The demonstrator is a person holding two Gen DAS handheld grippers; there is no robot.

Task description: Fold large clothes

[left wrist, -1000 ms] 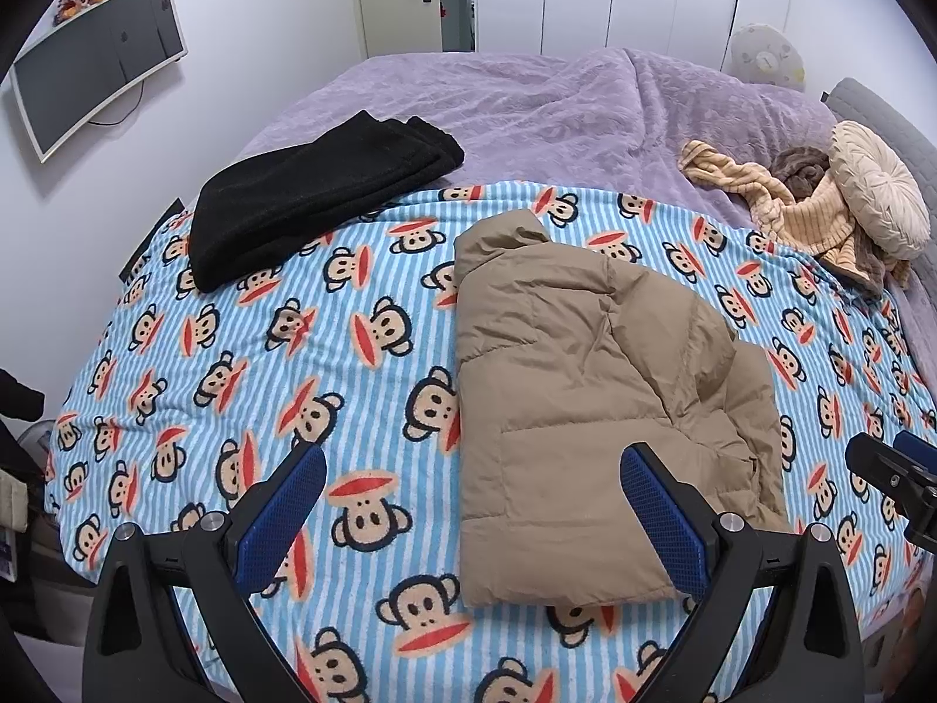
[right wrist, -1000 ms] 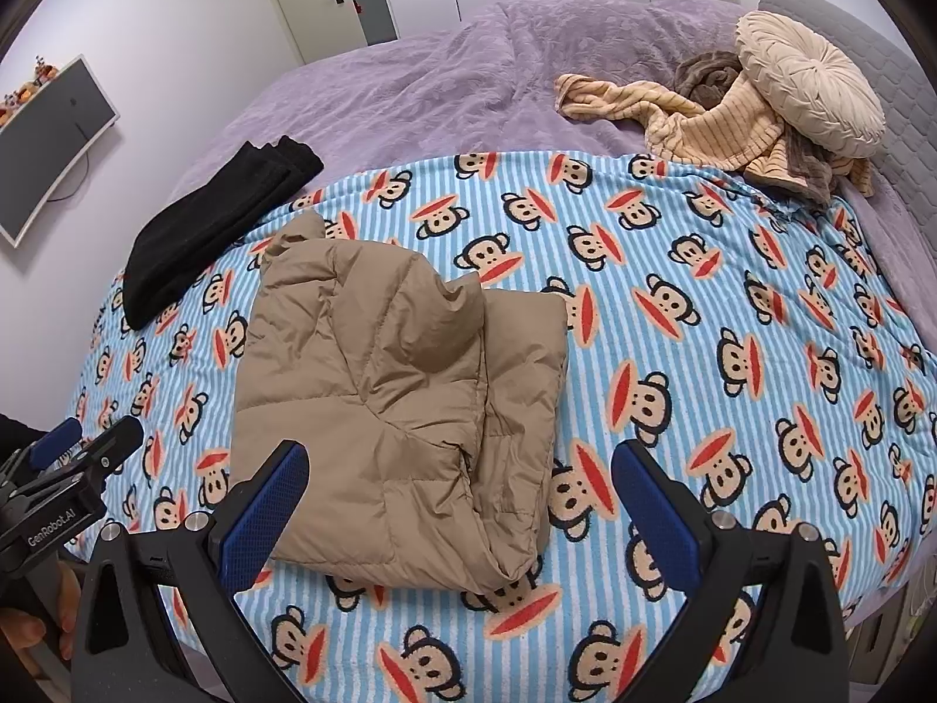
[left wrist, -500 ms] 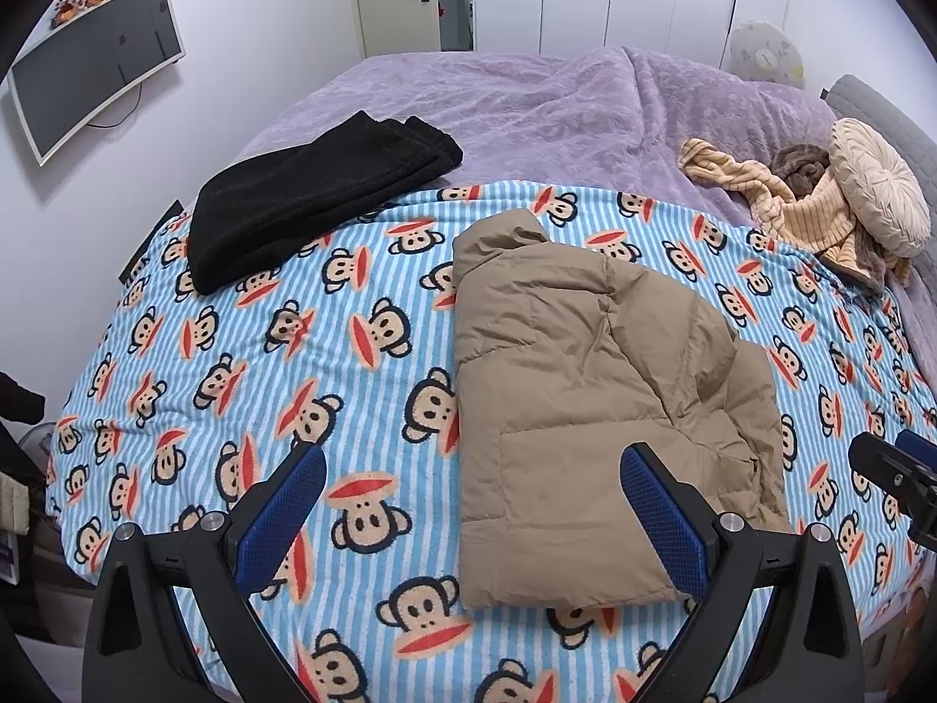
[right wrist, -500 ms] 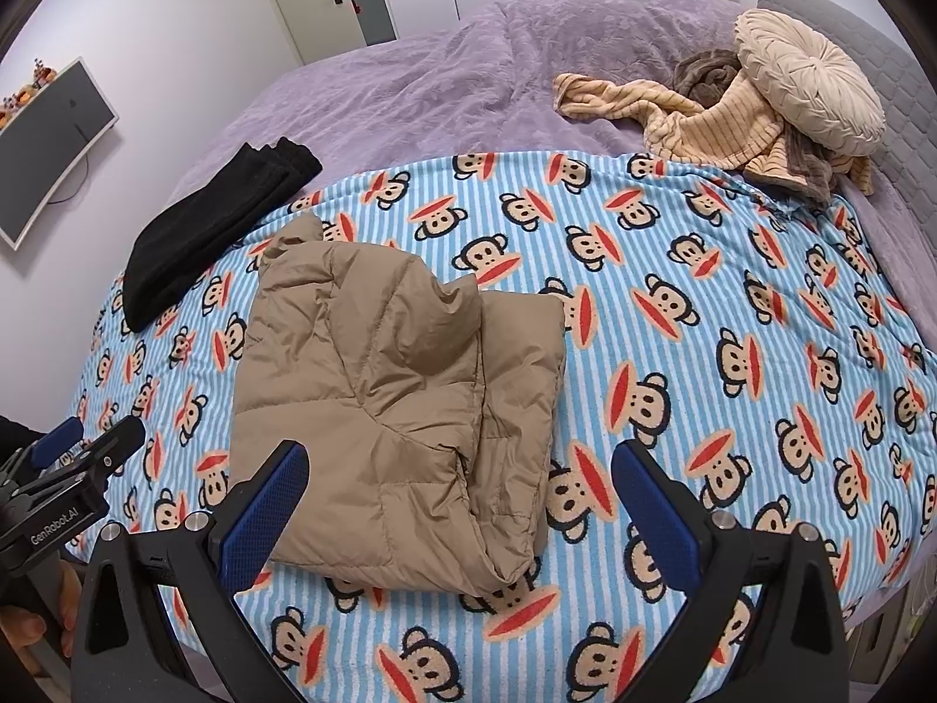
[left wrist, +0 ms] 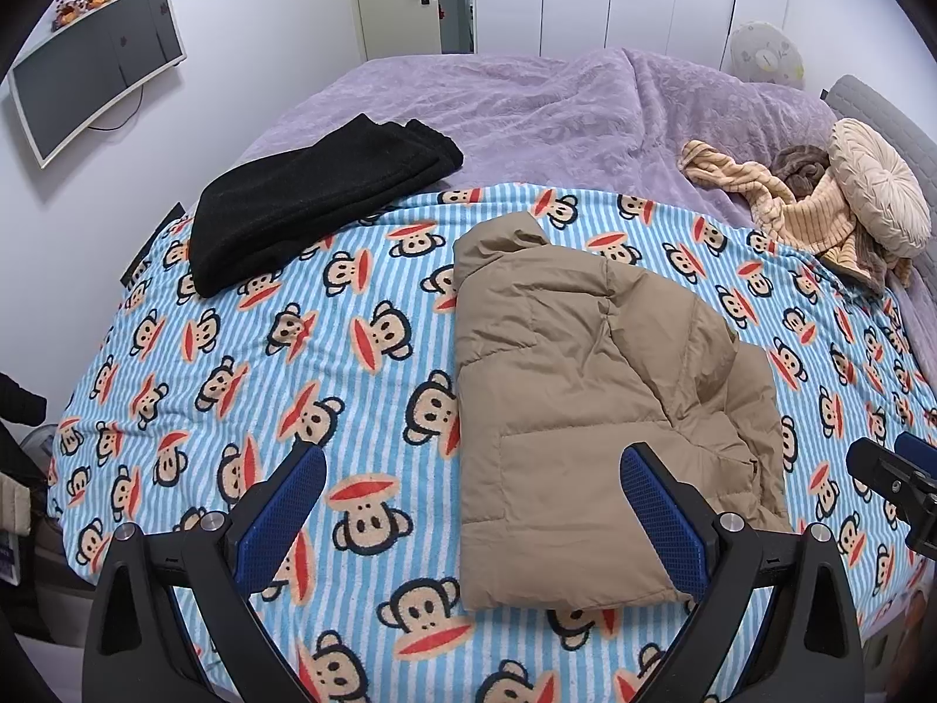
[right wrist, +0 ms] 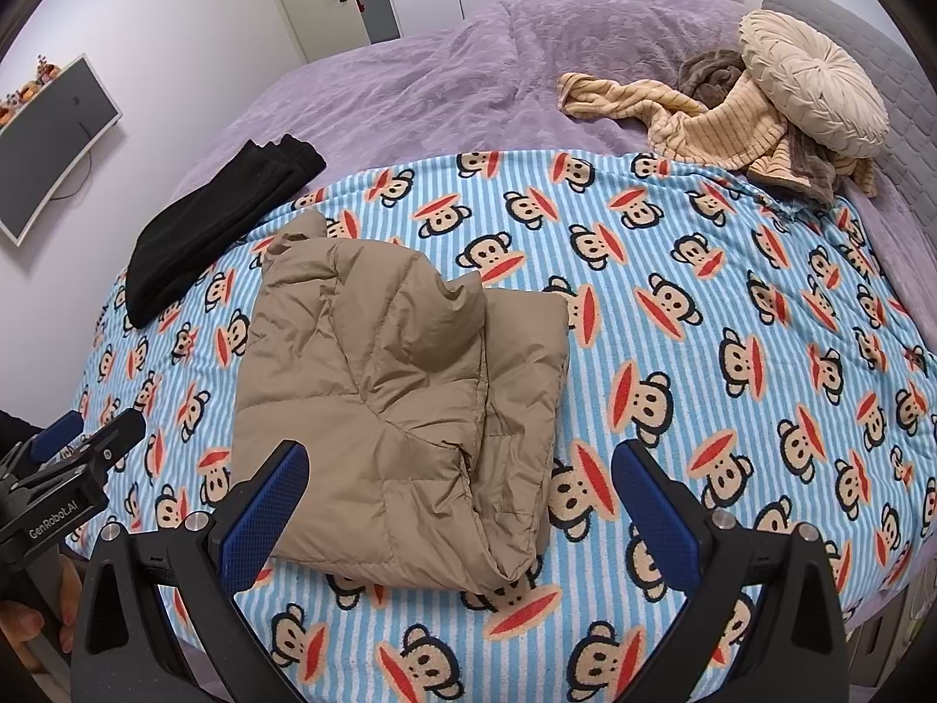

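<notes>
Hovering wide-jawed and empty, the left gripper and right gripper faced the folded jacket on the blanket.

Jacket on blanket, trousers left.

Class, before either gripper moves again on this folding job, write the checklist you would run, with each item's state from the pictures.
1. Left gripper open and empty: ok.
2. Right gripper open and empty: ok.
3. Tan jacket lies folded on the monkey blanket: ok.
4. Jacket edges lined up: not ok, a lower layer sticks out on the right.
5. Black garment clear of the jacket: ok.
6. Zipper closed: cannot tell.
</notes>
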